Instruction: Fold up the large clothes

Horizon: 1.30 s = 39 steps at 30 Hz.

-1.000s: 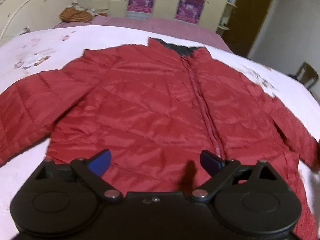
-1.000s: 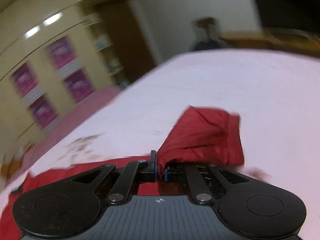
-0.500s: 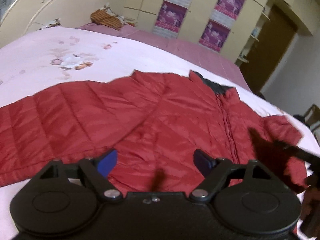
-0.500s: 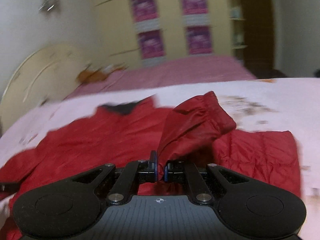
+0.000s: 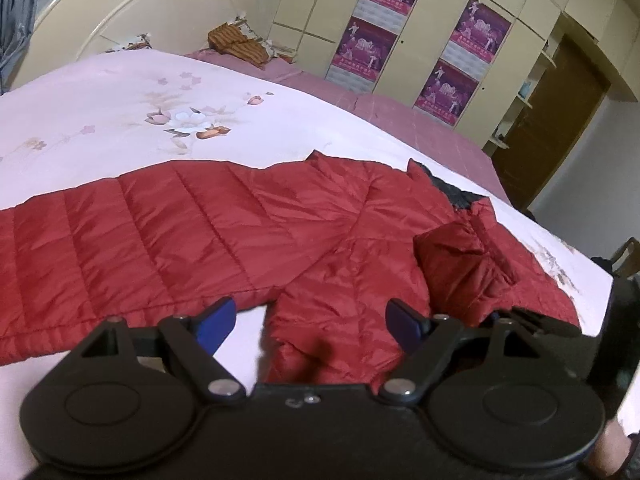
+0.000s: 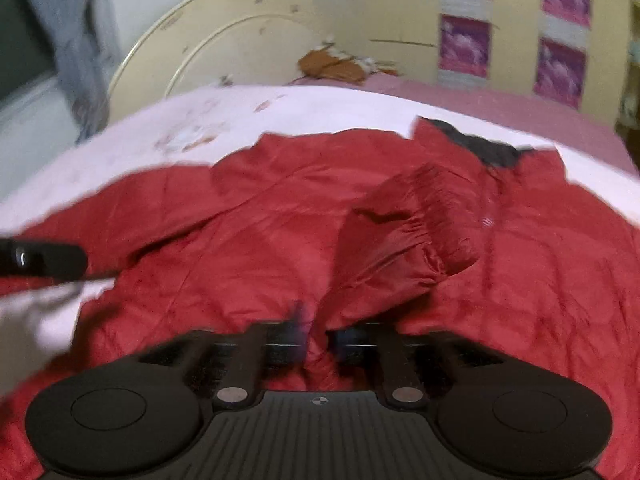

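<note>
A red quilted jacket [image 5: 248,240] lies front up on the pink flowered bedspread [image 5: 120,120], its dark-lined collar [image 5: 460,196] towards the far side. One sleeve [image 5: 100,248] stretches flat to the left. The other sleeve [image 6: 400,248] is folded in over the chest, cuff uppermost. My left gripper [image 5: 308,316] hangs open above the jacket's near edge by the underarm, with nothing between its blue pads. My right gripper [image 6: 320,336] is low over the chest; its jaws are opening, and the end of the folded sleeve still sits between them.
A cream headboard [image 5: 160,12] and a brown striped bundle [image 5: 240,42] are at the far end of the bed. Wardrobe doors with purple posters [image 5: 380,20] line the back wall, with a brown door [image 5: 560,120] at the right. The bed's edge [image 5: 592,304] drops off at the right.
My right gripper swung the sleeve from the bed's side in over the jacket's chest, and its jaws have parted. My left gripper shifted left, towards the outstretched sleeve.
</note>
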Tool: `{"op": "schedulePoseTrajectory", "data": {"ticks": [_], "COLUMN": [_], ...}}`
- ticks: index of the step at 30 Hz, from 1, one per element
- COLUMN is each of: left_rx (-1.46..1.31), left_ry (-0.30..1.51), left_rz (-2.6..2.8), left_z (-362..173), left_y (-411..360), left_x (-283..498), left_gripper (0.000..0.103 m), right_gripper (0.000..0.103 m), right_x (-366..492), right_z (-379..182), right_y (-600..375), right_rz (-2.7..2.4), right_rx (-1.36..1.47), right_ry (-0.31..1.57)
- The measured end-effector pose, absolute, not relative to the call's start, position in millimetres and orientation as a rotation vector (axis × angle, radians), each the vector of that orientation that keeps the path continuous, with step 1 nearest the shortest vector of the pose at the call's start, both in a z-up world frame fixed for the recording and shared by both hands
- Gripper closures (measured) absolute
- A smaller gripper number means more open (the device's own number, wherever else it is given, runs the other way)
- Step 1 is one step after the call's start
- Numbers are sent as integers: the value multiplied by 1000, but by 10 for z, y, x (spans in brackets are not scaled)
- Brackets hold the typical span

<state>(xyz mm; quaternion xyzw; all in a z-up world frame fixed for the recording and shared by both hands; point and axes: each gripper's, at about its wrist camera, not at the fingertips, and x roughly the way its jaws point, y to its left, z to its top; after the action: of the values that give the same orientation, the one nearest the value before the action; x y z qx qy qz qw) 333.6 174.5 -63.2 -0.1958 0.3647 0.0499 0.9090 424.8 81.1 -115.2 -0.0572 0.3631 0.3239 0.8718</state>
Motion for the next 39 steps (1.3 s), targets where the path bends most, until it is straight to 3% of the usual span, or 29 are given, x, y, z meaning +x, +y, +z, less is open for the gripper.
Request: {"op": "schedulePoseTrajectory", "data": {"ticks": [1,7,10,11,17,19,20,21,23,27,32,39], "left_rx": [-407,-407,-377,-366,-369,-347,-334,-334,-328,-285,-286,-260], "left_ry": [749,743,757,767,848,843,835,837,799,685,777,775], "left_rz": [103,1,-69,-74,0,12,0,-6,-11,16,33,14], "left_z": [-629,-631,-708,-756,-1079,-1087,-1086,-1073,-1011,-835,-1119,-1095], "left_y": [1734,1479,1231,1184,1179,1142,1122,1118,1102,1160,1202,1219], "left_x": [3340,3555,3774,3847,4182,4229,4258,4270,4267,4087,4121,4067], "left_gripper": [23,23,21,21,25,37,63,77,83,83,83,82], "right_gripper": [27,28,64,71,76,86,88,89,90,90,91,91], "right_x": [4169,3978,4033,4066,4077,4023,4014,3991,3975,3972,4085,4032], "right_z": [-1114,-808,-775,-786,-750,-738,-747,-757,-787,-824,-1102,-959], "right_y": [827,483,138,-1,-1048,-1342,-1471,-1598,-1801,-1922,-1901,-1915], "right_rz": [700,671,573,527,262,194,157,124,81,76,60,54], "right_rx": [-127,-17,27,41,144,173,193,215,256,263,213,185], "right_ry": [729,620,640,653,679,688,696,707,733,743,840,799]}}
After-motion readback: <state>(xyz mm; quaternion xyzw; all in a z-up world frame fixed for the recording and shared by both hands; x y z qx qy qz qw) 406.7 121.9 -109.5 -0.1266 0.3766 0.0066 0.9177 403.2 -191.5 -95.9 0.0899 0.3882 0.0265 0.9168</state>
